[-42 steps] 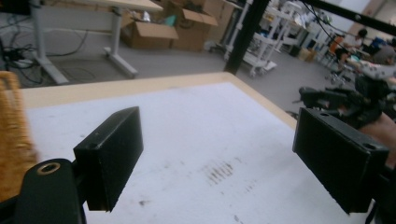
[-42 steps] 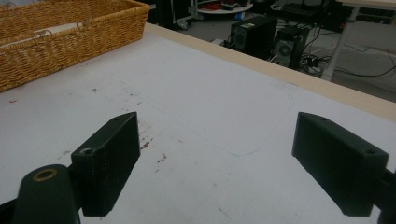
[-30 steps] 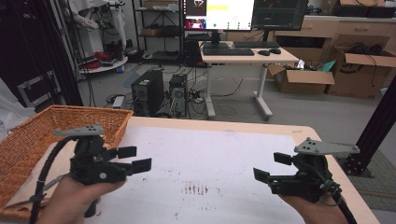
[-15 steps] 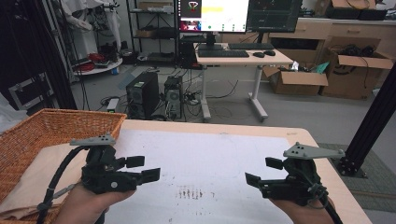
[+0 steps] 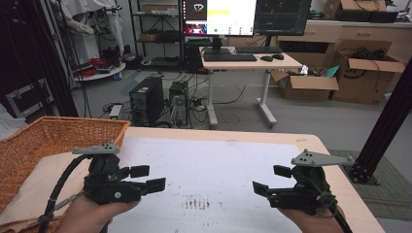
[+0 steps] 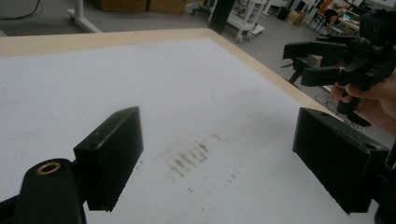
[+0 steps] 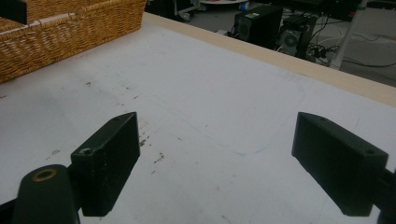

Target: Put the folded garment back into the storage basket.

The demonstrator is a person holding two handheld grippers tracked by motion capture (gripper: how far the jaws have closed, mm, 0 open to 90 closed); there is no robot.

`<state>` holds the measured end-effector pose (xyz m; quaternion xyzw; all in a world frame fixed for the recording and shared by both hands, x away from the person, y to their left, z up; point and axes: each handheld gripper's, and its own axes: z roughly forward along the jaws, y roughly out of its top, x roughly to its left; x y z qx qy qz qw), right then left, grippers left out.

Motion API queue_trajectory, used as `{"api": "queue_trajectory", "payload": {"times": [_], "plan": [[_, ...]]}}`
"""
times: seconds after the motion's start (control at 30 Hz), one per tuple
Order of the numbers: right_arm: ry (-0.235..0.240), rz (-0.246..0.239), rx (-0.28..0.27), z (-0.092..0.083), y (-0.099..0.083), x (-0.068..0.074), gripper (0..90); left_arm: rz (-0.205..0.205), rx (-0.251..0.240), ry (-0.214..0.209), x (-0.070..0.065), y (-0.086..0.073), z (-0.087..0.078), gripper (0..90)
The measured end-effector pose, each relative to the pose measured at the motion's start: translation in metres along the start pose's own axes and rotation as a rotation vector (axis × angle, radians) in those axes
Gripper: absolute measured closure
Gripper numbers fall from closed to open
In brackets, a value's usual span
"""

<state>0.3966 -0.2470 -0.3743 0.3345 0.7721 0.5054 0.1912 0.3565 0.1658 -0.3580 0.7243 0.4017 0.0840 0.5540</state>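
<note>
Wood edges the counter (image 5: 335, 160), and a white sheet (image 5: 218, 170) covers most of its top, smudged with a patch of dark marks (image 5: 197, 203) near the person's side. At the left end stands a woven wicker basket (image 5: 43, 141), part on and part past the counter's edge; what lies inside it cannot be made out. It is the nearest thing to the left gripper (image 5: 148, 178), which hangs just beside its near corner, not touching, jaws spread wide with nothing between them. The right gripper (image 5: 272, 180) hovers well apart on the other side, jaws likewise wide and empty, turned toward the middle of the sheet. Both face inward over bare sheet.

The basket looks light and fairly stiff, its weave rough enough not to slip, though a hard pinch could crush a strand. The thick rim (image 7: 70, 21) seems the best place to take hold, one jaw inside and one outside.
</note>
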Motion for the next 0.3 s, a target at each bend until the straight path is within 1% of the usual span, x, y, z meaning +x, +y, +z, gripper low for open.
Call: {"api": "queue_trajectory", "payload": {"times": [0.3], "plan": [[-0.001,0.003,-0.001,-0.0001,0.0004,0.0015,14.9,-0.005,0.008,0.001,0.0010,-0.0001,-0.0006,16.6]]}}
